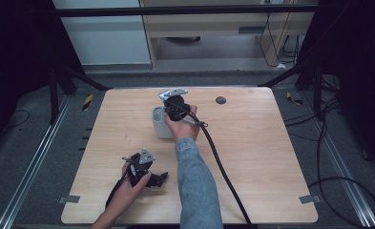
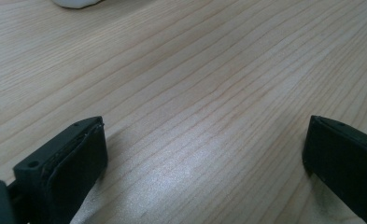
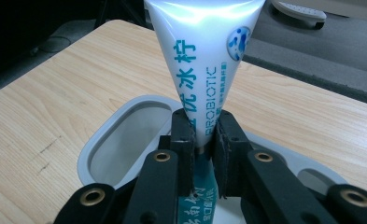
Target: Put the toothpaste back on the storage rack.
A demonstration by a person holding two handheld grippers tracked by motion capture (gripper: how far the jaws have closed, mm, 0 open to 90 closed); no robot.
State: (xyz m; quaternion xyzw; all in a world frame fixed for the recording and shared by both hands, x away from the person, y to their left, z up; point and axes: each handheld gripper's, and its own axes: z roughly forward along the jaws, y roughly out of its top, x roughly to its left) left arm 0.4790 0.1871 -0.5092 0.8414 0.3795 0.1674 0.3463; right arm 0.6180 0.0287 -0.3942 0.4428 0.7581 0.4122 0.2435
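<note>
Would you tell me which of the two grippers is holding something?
The right gripper, clamped on the white toothpaste tube over the grey holder; the left gripper is open, empty.

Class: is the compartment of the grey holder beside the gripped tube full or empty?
Empty: in the right gripper view, the holder's open compartment shows bare inner walls beside the tube clamped in the right gripper.

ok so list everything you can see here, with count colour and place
table: one, light wood, centre of the high view
holder: one, grey, open-topped with compartments, mid-table under the right gripper
tube: one, white with teal print, upright over the holder, clamped in the right gripper
disc: one, dark, small, far side of the table
cabinet: one, pale wood, on the floor beyond the table
cables: several, black, floor at the right
left gripper: one, black, jaws apart, low over the table's near left
right gripper: one, black, over the holder
sleeve: one, grey, right forearm
</note>
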